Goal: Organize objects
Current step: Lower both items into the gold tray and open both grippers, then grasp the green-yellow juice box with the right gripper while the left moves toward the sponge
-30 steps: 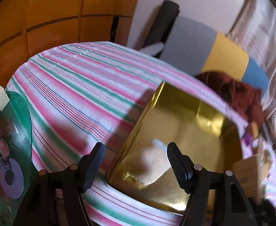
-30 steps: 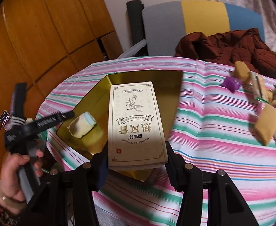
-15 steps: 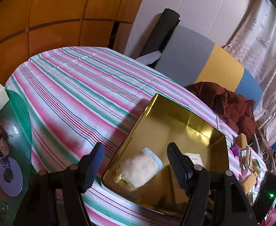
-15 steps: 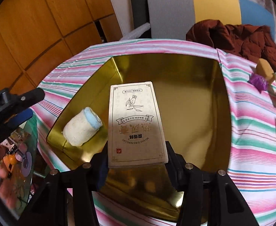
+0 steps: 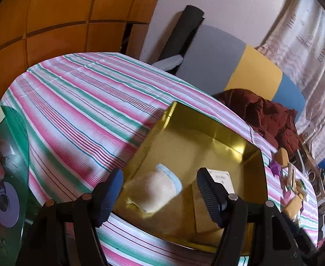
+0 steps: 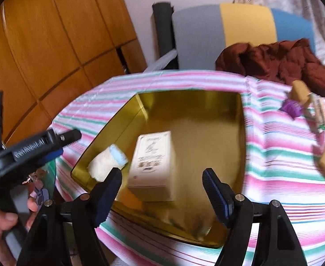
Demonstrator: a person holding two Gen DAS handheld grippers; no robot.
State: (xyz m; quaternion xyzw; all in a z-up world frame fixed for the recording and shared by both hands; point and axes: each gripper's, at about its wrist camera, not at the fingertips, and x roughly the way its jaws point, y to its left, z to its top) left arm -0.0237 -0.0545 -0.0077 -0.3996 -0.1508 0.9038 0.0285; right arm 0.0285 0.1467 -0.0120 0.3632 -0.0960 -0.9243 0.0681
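Observation:
A gold tray (image 6: 240,119) sits on the striped tablecloth; it also shows in the left wrist view (image 5: 158,124). Inside it lie a cream box with printed lettering (image 6: 153,161) and a rolled cream cloth with a blue end (image 6: 107,165). The box (image 5: 221,180) and the roll (image 5: 155,190) also show in the left wrist view. My right gripper (image 6: 162,194) is open and empty, just above the tray's near edge, behind the box. My left gripper (image 5: 159,196) is open and empty, over the tray's near-left corner above the roll; it shows from the side in the right wrist view (image 6: 40,146).
Several small packets and a purple wrapped item (image 6: 292,108) lie on the cloth right of the tray. A brown jacket (image 6: 280,62) lies on a grey, yellow and blue chair (image 6: 229,28) behind the table. A wooden panelled wall (image 6: 51,40) stands on the left.
My right gripper has opened and let go of the cream box, which now lies in the tray, and has drawn back. The left gripper has hardly moved.

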